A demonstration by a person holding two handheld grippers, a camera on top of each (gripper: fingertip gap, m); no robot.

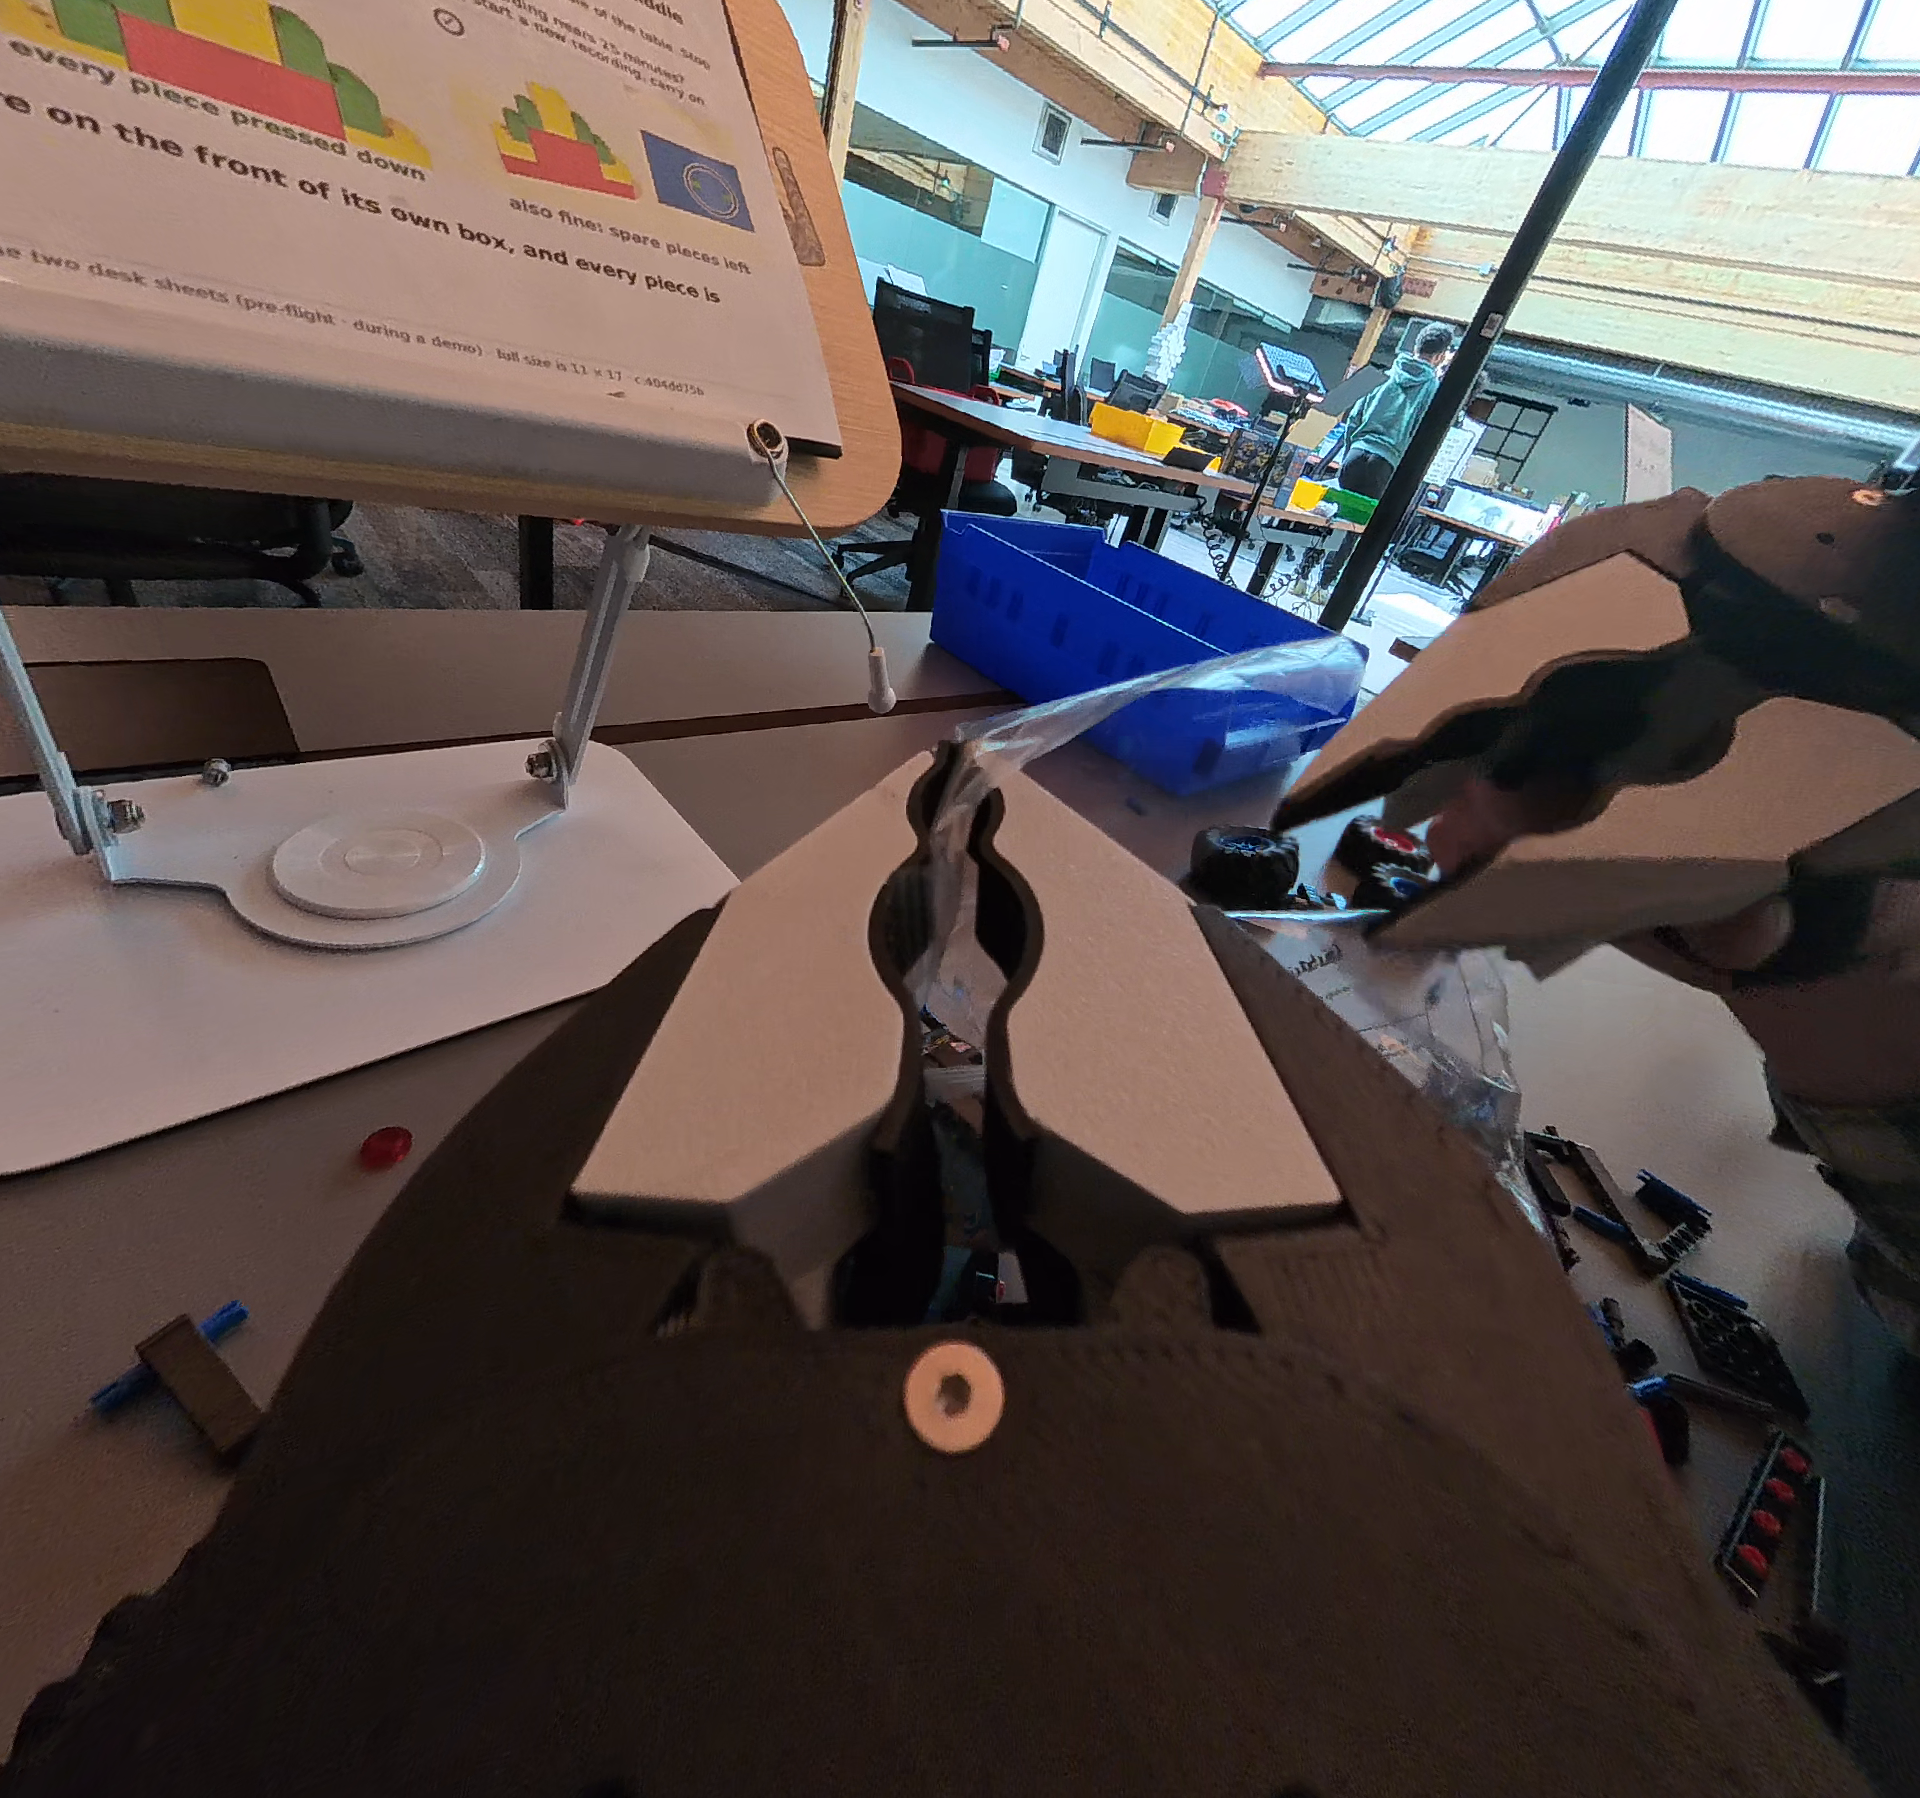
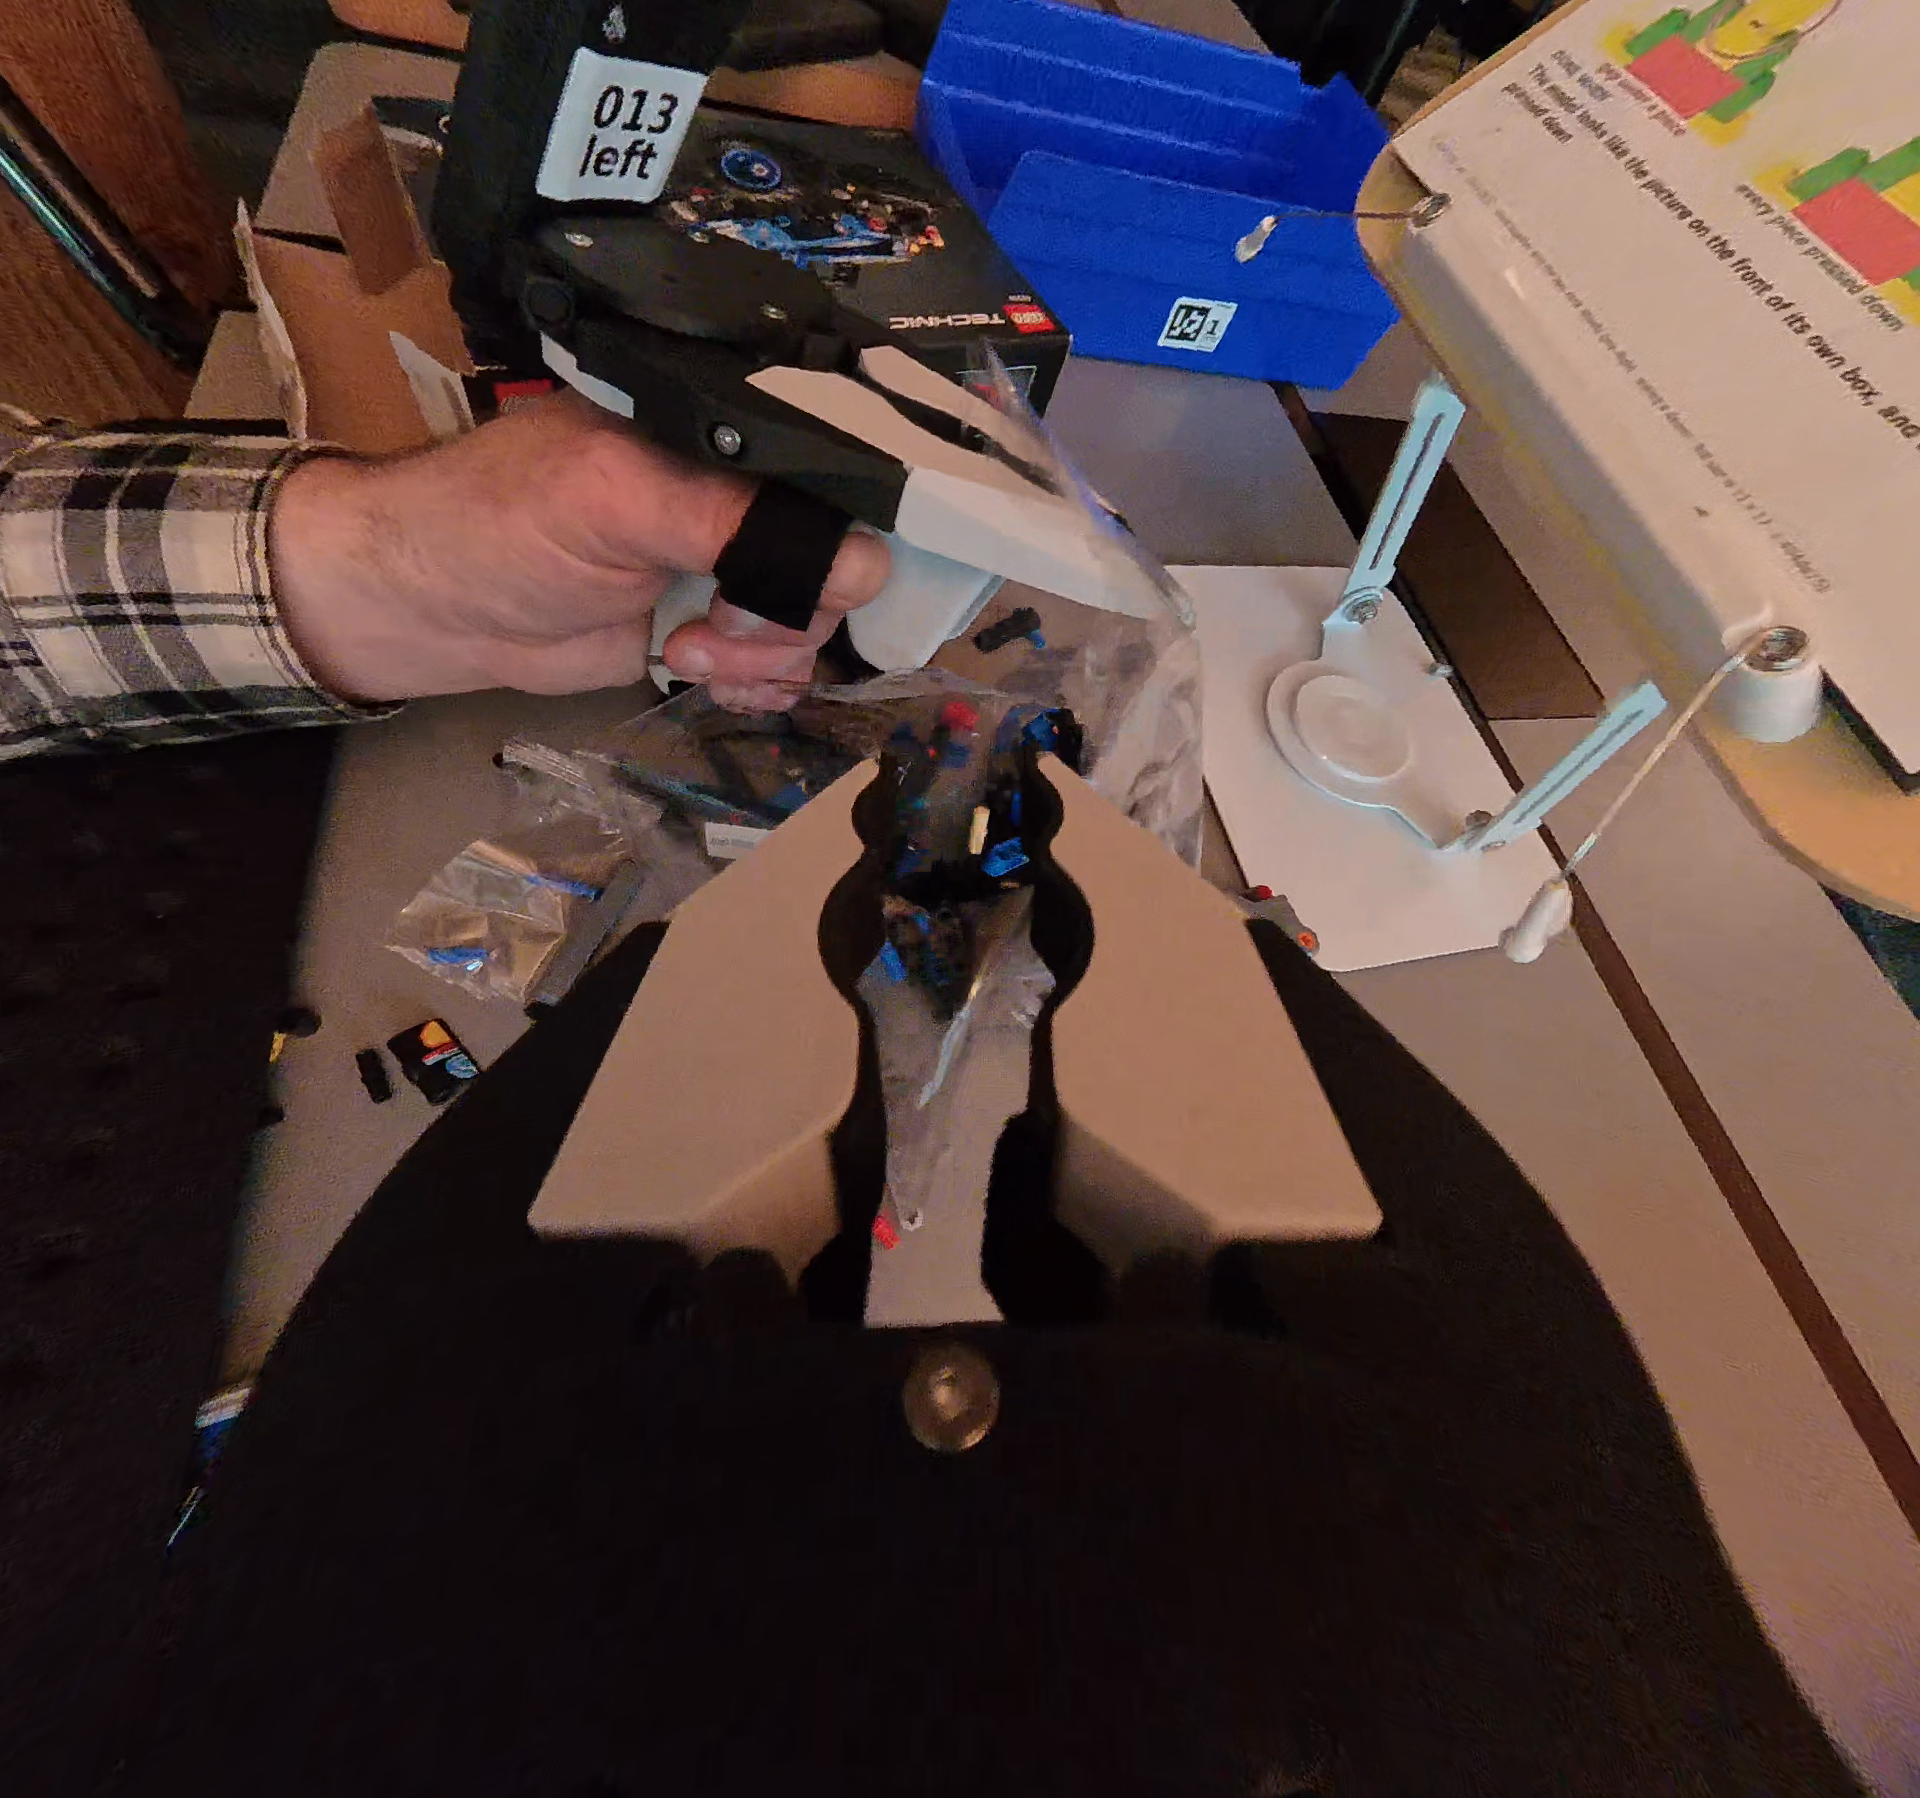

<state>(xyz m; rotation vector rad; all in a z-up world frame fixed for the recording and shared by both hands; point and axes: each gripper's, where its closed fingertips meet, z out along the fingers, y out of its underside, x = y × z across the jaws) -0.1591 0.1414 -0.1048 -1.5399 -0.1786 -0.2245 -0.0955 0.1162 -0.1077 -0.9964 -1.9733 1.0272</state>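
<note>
My left gripper (image 1: 961,782) is shut on the upper edge of a clear plastic bag (image 1: 1444,1031) that holds small black, blue and red building parts. The film is pinched between its tips and trails to the right. In the right wrist view the left gripper (image 2: 1132,564), held by a hand in a plaid sleeve, lifts the bag (image 2: 1143,740) off the table. My right gripper (image 2: 958,766) has its fingers parted around the bag's lower part. In the left wrist view the right gripper (image 1: 1330,875) shows its jaws apart, the lower tip touching the bag's edge beside black wheels (image 1: 1242,860).
A blue bin (image 1: 1091,626) stands behind, next to a black pole (image 1: 1507,273). A white document stand (image 1: 312,917) with a printed sheet fills the left. Loose parts (image 1: 1714,1333) lie at right, a red stud (image 1: 384,1148) at left. A black set box (image 2: 831,221) and a small bag (image 2: 499,907) are nearby. About 7 cm separates my left fingertips from my right. Between my left fingertips and the red stud (image 1: 384,1148) there is roughly 20 cm.
</note>
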